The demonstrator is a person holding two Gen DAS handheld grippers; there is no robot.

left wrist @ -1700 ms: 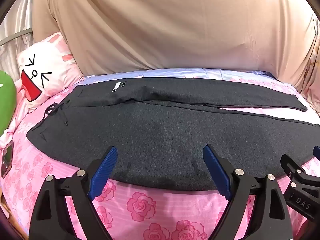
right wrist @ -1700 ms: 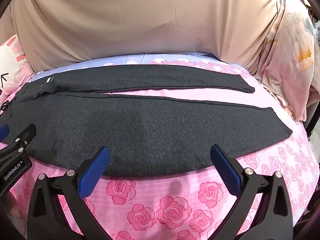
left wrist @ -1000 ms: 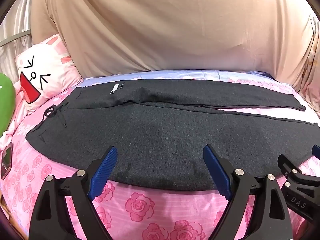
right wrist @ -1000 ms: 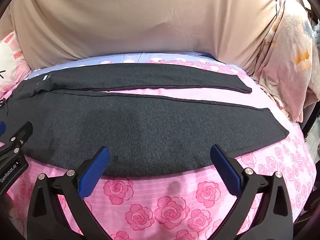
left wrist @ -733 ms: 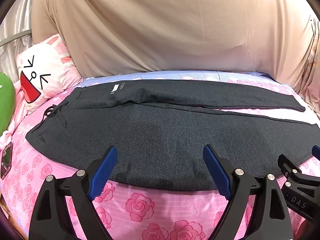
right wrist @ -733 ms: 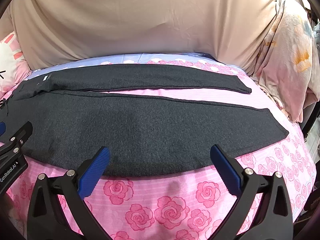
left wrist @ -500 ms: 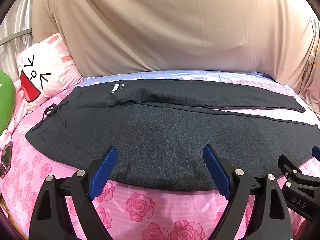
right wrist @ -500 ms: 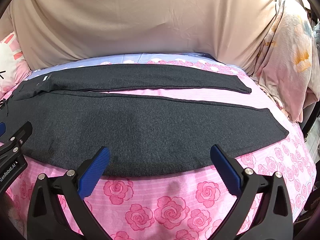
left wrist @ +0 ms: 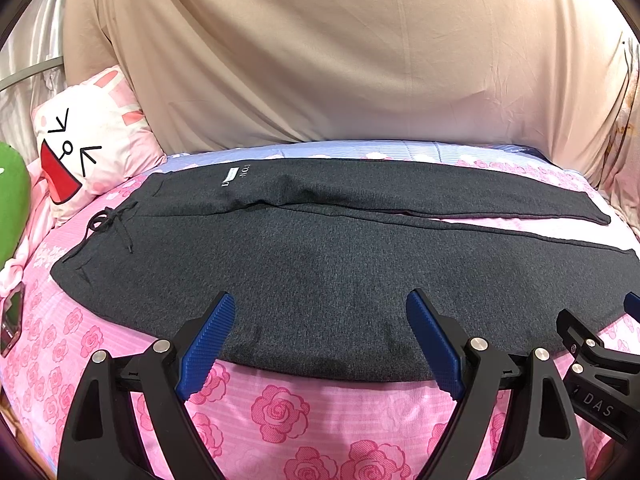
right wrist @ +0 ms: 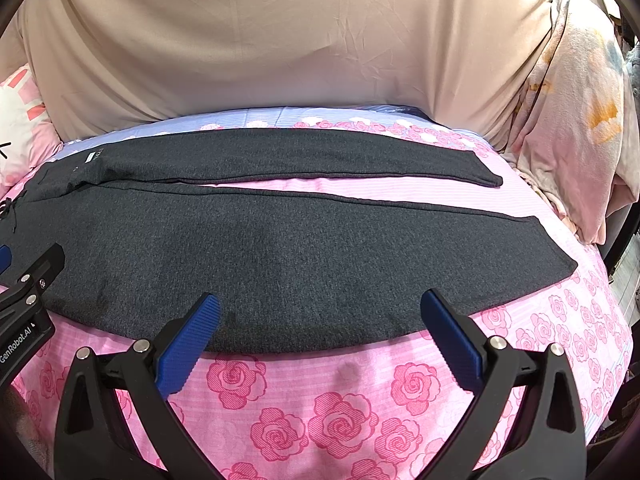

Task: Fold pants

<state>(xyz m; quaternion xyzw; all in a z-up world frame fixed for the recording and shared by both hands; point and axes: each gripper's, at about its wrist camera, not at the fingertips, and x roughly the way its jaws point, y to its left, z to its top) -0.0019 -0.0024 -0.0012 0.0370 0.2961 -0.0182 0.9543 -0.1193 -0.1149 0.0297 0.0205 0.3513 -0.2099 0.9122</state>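
Left wrist view, nearest: left gripper (left wrist: 320, 338) poised low over the near hem-side edge of the pants (left wrist: 320, 264), jaws spread wide, nothing between them; blue pads (left wrist: 206, 342) just overlapping the near edge of the cloth in view, contact not determinable. Right gripper (right wrist: 320, 338) likewise splayed and empty, set further along the same near edge toward the cuffs; body of it visible beside the left one (left wrist: 600, 376).

Pants as landmark: dark grey, laid flat lengthwise across the pink rose bedsheet (right wrist: 340, 412), near leg broad and smooth, far leg (right wrist: 304, 158) lying apart from it with a sliver of sheet between. Waistband and drawstring (left wrist: 110, 224) at the left end, white label (left wrist: 236, 174) on the far side of the waist, cuffs (right wrist: 556, 254) at the right end. Left of the waistband: cartoon pillow (left wrist: 88, 148) and green plush (left wrist: 12, 200). Beyond the far leg: beige drape (left wrist: 340, 60).

Change over the last two seconds: almost none. Only slight drift of both views; cloth undisturbed, no fold begun. Reads as a pause before the first pinch on the near leg's edge, probably to carry it over onto the far leg. Task barely started.
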